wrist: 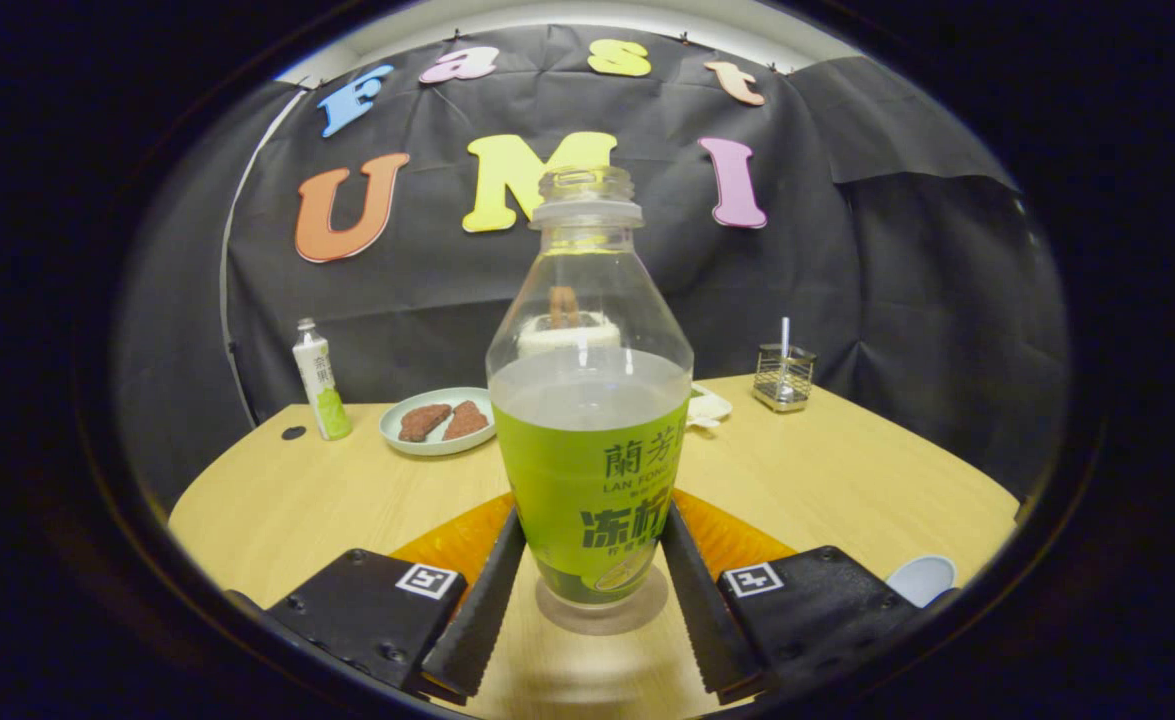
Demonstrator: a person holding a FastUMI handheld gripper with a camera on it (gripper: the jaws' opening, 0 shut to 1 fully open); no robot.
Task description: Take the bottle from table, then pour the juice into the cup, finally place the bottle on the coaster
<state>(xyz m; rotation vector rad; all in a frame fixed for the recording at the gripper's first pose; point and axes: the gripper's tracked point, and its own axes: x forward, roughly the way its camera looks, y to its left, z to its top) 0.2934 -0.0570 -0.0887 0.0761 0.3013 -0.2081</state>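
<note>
1. Where the booth's black cloth wall meets it, I see a pale wood-grain worktop (827, 470) with a rounded edge.
2. Count: two bottles, one plate, one wire holder, one orange coaster, one pale cup.
3. Task bottle (589, 400): clear plastic, uncapped, green label, cloudy juice up to about the shoulder; it stands upright between the fingers.
4. Tongs (587, 590): fingers apart, flanking the bottle base; ribbed inner faces look touching or nearly so, and I cannot tell whether they press.
5. Coaster (447, 540): flat, orange, behind the bottle base.
6. Cup (922, 577): rim visible beside the right finger block.
7. Far side: small white-and-green bottle (320, 382), round plate (437, 422) with two brown pieces, mesh holder (784, 377) with a white straw.
</note>
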